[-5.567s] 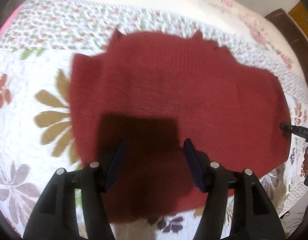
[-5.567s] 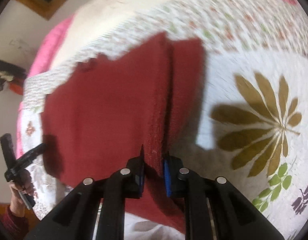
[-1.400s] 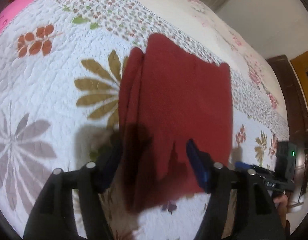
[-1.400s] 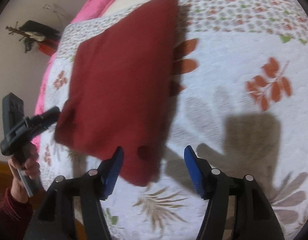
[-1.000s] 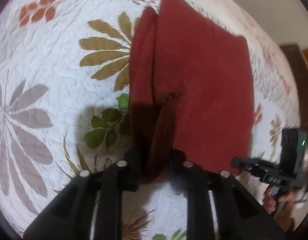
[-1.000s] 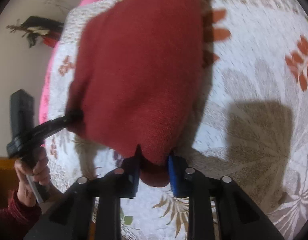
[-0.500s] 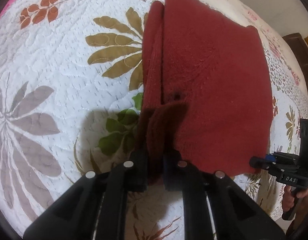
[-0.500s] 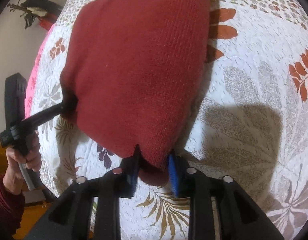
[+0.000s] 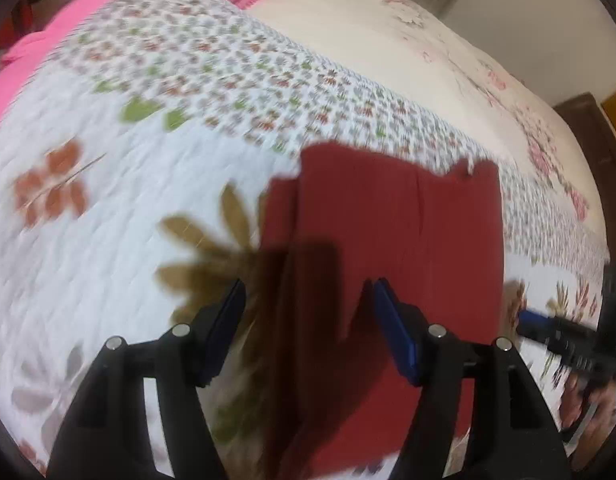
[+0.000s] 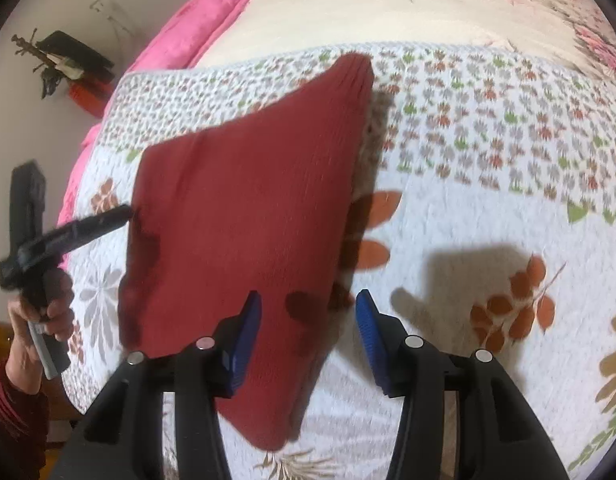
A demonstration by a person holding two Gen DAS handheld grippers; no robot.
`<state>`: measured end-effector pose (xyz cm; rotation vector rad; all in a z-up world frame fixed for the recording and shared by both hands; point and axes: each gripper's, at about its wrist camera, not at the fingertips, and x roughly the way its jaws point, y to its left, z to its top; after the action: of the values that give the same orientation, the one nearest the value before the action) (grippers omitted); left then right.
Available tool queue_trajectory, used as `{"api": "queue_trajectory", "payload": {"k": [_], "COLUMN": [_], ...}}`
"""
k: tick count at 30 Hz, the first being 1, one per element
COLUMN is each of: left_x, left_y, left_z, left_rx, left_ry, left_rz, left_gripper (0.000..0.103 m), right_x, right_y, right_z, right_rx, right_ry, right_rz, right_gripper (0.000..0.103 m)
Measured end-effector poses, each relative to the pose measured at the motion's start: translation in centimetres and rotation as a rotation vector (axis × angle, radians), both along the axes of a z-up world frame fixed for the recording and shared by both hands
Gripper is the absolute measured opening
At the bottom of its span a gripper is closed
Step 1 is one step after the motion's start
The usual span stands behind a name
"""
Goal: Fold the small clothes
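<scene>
A dark red knit garment lies folded into a tall rectangle on the floral quilt. My left gripper is open over its near left edge, both blue pads apart and nothing between them. In the right wrist view the same garment lies flat, and my right gripper stands open above its near right corner. The left gripper shows at the garment's left edge, held by a hand. The right gripper appears blurred at the right edge of the left wrist view.
The quilt covers the near part of the bed. A pink blanket and a cream flowered sheet lie beyond it. Dark wooden furniture stands at the far right. Dark objects sit by the wall at the left.
Both grippers were shut on the garment's near edge half a second ago. Now both have opened, let it go and drawn back. The garment rests flat on the quilt.
</scene>
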<state>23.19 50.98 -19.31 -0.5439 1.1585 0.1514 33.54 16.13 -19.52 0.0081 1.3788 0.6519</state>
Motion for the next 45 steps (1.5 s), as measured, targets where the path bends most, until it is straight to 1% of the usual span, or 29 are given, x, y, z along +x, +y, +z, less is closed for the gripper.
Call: {"api": "queue_trajectory", "payload": {"k": [1,3,4,5,7,8,9,11,12,13,16,18,19,20,21,23,24,25,26,28,31,34,37,39,40,43,44,45], "left_x": [1.2,2.4,2.6,2.8,2.3,1.6,0.9,0.1,-0.1,-0.2,0.2,0.5,0.5,0.5,0.4,-0.3,-0.8,-1.6,-2.1,-2.8,-3.0,-2.4,-1.4,-0.7,-0.4,0.1,0.1,0.1], "left_y": [-0.2,0.0,0.0,0.2,0.8,1.0,1.1,1.4,1.5,1.7,1.6,1.5,1.5,1.5,1.6,1.8,2.0,2.2,2.2,2.1,2.2,2.1,1.9,1.8,1.7,1.4,1.0,0.7], "left_z": [-0.4,-1.2,-1.5,-1.9,-1.8,-1.3,-0.7,-0.1,-0.3,-1.2,-2.9,-2.9,-2.7,-2.6,-2.3,-1.8,-1.4,-1.3,-1.3,-2.0,-3.8,-5.5,-7.2,-8.1,-8.3,-8.6,-8.3,-8.1], "left_rx": [-0.018,-0.042,-0.054,-0.072,-0.102,-0.090,-0.061,-0.011,0.002,0.007,-0.001,-0.006,-0.016,-0.027,-0.044,-0.072,-0.086,-0.095,-0.107,-0.147,-0.192,-0.296,-0.355,-0.366,-0.371,-0.366,-0.346,-0.332], "left_ry": [0.000,0.014,0.022,0.027,0.007,-0.015,-0.045,-0.069,-0.067,-0.046,-0.016,-0.024,-0.025,-0.023,-0.013,-0.009,-0.011,-0.012,-0.004,0.023,0.062,0.062,0.076,0.084,0.085,0.088,0.081,0.079], "left_rz": [0.005,0.011,0.012,0.020,0.049,0.067,0.076,0.077,0.080,0.078,0.060,0.048,0.045,0.045,0.048,0.042,0.033,0.023,0.005,-0.030,-0.062,-0.066,-0.061,-0.071,-0.079,-0.089,-0.106,-0.119], "left_gripper": [0.066,0.059,0.033,0.015,0.011,0.010,0.010,0.010,0.010,0.010,0.010,0.013,0.019,0.028,0.034,0.062,0.070,0.080,0.084,0.085,0.085,0.085,0.085,0.086,0.088,0.088,0.076,0.069], "right_x": [0.2,0.6,0.3,0.3,0.3,0.2,0.1,-0.1,-0.1,0.0,0.1,0.3,0.3,0.3,0.3,0.2,0.2,0.1,0.1,0.1,0.2,0.7,1.0,1.2,1.3,1.8,2.0,2.1], "right_y": [0.2,0.2,0.7,0.7,0.8,1.0,1.1,1.1,1.1,1.1,1.4,1.3,1.2,1.1,1.0,0.6,0.3,0.2,0.2,0.4,0.8,1.5,2.4,2.7,2.8,3.1,3.3,3.6], "right_z": [0.0,-0.4,-0.6,-0.8,-1.0,-1.0,-1.1,-1.0,-1.1,-1.1,-1.7,-1.9,-1.9,-1.8,-1.7,-1.1,-0.8,-0.5,-0.2,-0.1,-0.6,-2.0,-3.5,-4.3,-4.7,-5.8,-6.2,-6.6], "right_rx": [-0.005,-0.009,-0.008,-0.005,-0.003,-0.008,-0.012,-0.015,-0.012,-0.010,-0.011,-0.007,-0.008,-0.008,-0.008,0.002,0.011,0.020,0.032,0.047,0.061,0.089,0.090,0.087,0.094,0.125,0.134,0.140], "right_ry": [-0.003,0.000,0.001,0.004,0.008,0.005,0.001,-0.007,-0.008,-0.009,0.002,0.011,0.012,0.010,0.006,-0.003,-0.005,-0.007,-0.009,-0.008,0.010,0.059,0.094,0.108,0.118,0.154,0.167,0.179], "right_rz": [0.000,-0.002,-0.002,-0.002,0.001,0.006,0.012,0.022,0.026,0.029,0.019,0.009,0.007,0.008,0.009,0.008,0.007,0.006,0.009,0.018,0.020,0.007,0.007,0.007,0.005,-0.014,-0.018,-0.020], "right_gripper": [0.050,0.050,0.050,0.050,0.050,0.050,0.050,0.050,0.050,0.050,0.050,0.050,0.050,0.050,0.050,0.052,0.058,0.064,0.067,0.072,0.073,0.073,0.074,0.074,0.074,0.075,0.075,0.075]}}
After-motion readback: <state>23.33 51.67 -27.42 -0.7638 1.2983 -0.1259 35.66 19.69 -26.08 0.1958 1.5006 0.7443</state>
